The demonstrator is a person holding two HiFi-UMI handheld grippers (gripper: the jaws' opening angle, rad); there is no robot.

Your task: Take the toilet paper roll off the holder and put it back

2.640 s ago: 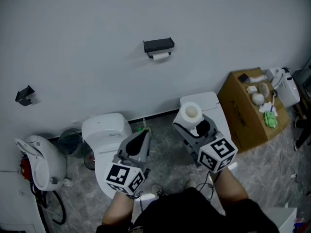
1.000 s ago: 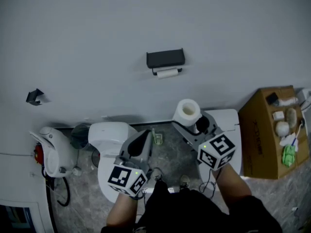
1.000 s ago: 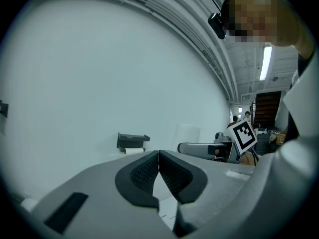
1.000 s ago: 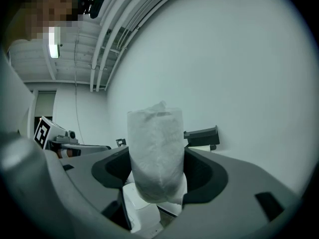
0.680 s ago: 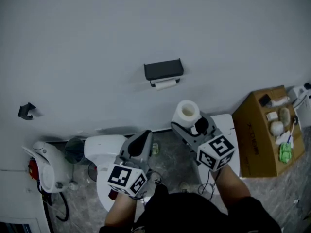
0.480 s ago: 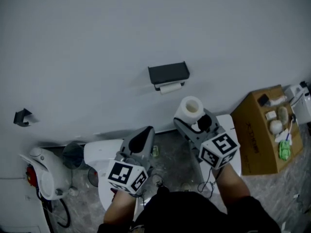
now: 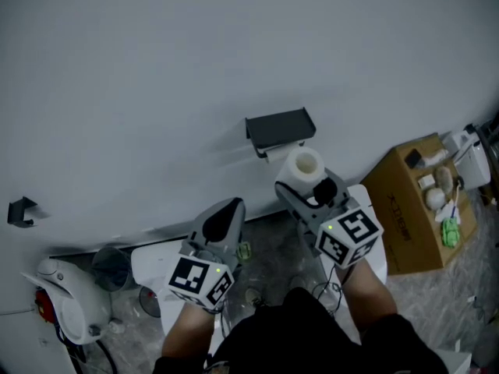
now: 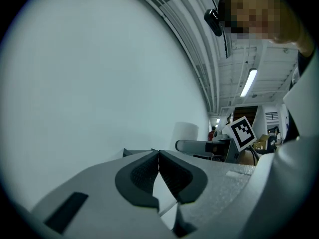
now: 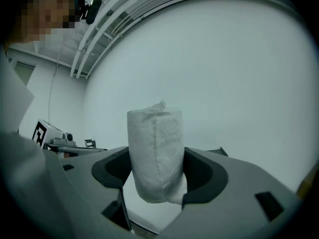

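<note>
Right, the toilet paper roll (image 7: 302, 163) was off the holder (image 7: 279, 126), clamped in the right gripper (image 7: 306, 179). In the right gripper view the roll (image 9: 156, 151) stood upright, long axis vertical, with the two dark pads (image 9: 115, 169) pressed against its curved sides and the jaws spread wide around it. Its top end was a bit ragged and rose above the jaws; its bottom end hung just under the pads. In the head view the cardboard core's open end faced up toward the camera, so the axis ran roughly along the wall (image 7: 156, 68), not toward it.

The roll sat just below and slightly right of the black wall holder in the head view; whether they touched could not be told. The right gripper (image 9: 157, 176) pointed level at the wall.

The left gripper (image 7: 224, 211) was beside it on the left, also aimed at the wall, well apart from the roll. In the left gripper view its jaws (image 8: 159, 159) were pressed fully together with nothing between them, only bare wall ahead. That view also caught the roll (image 8: 185, 131) upright off to the right.

Lower down in the head view were a white toilet (image 7: 153, 265), a cardboard box (image 7: 405, 205) with small items on top, and a grey bin (image 7: 109, 265).
</note>
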